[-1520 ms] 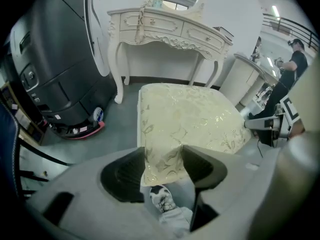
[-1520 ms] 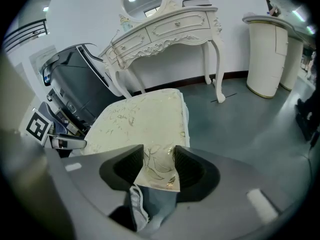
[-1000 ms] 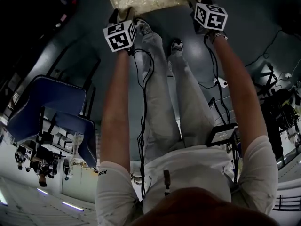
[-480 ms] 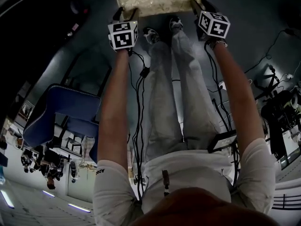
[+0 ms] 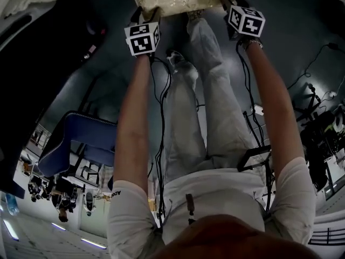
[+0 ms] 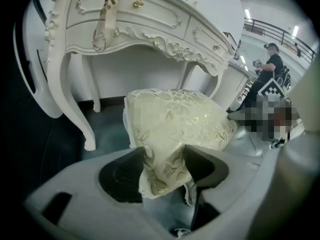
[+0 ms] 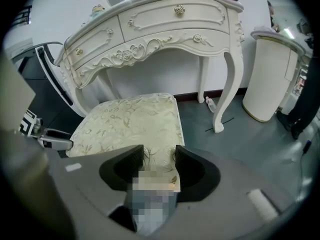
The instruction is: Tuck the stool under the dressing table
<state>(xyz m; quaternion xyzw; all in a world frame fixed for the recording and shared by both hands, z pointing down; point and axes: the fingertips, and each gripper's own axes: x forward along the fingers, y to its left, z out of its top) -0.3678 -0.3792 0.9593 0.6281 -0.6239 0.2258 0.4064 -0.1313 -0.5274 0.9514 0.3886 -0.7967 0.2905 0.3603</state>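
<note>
Left tongs [image 6: 165, 160]: clenched on the near left corner of the stool [image 6: 175, 119], with the cream floral fabric of the seat [image 6: 187, 111] bunched between both pads. Right tongs [image 7: 159, 156]: clenched on the near right edge of the same seat, one pad on either side of the edge. The stool stands on the dark floor [image 7: 240, 144] directly ahead of both tongs, between them and the white carved dressing table [image 7: 165, 29]. It faces the gap between the table's curved legs, with most of the seat in front of the drawer front. Whether its far edge has passed under the table cannot be told. A tall white bin [image 7: 270, 74] stands ahead and to the right of the right tongs, beside the table's right leg. A blue chair [image 5: 81, 139] stands behind and to the left of the left tongs, well apart from the stool.
</note>
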